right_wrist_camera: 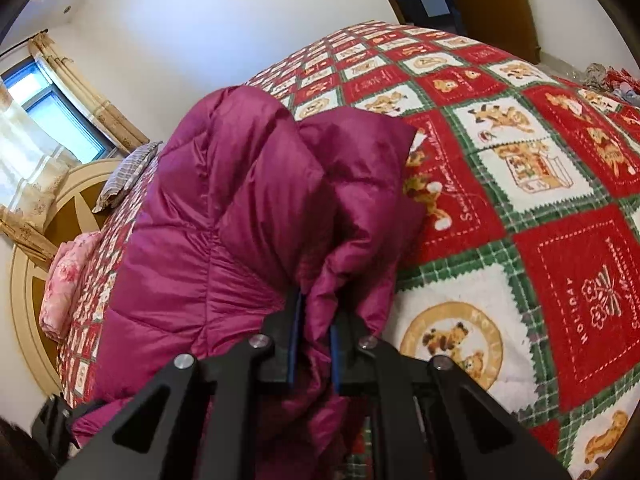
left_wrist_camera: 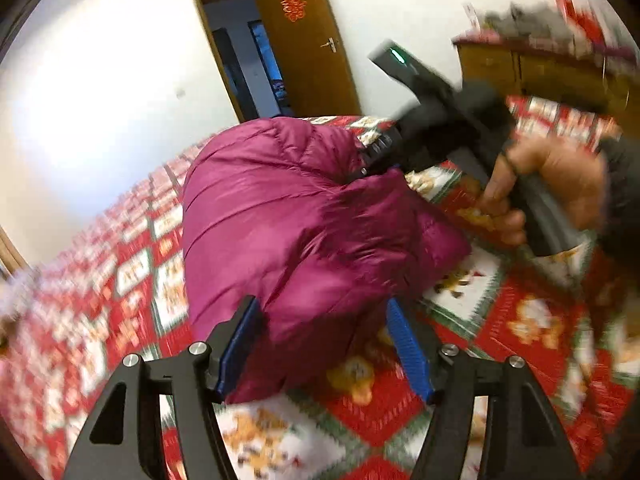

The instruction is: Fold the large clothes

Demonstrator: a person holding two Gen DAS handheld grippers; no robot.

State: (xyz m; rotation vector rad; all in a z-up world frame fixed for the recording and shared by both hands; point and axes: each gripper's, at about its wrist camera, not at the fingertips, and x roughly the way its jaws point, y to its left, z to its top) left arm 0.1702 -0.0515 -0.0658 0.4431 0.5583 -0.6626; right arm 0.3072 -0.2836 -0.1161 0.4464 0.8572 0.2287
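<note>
Your magenta puffer jacket (right_wrist_camera: 224, 216) lies bunched on the patchwork bedspread (right_wrist_camera: 520, 184), its long axis running away from your right tongs (right_wrist_camera: 314, 344) toward the headboard (right_wrist_camera: 36, 240). Those tongs are clamped on a fold of its near edge. Your left tongs (left_wrist_camera: 324, 344) stand spread, fabric between the pads but unpinched. Carry the held fold low and straight along that axis; padding springs back, so press before letting go.

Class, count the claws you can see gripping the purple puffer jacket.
1. The right claw is shut on the purple puffer jacket at its near edge. The left claw stands open around a fold, not pressing on it.
</note>
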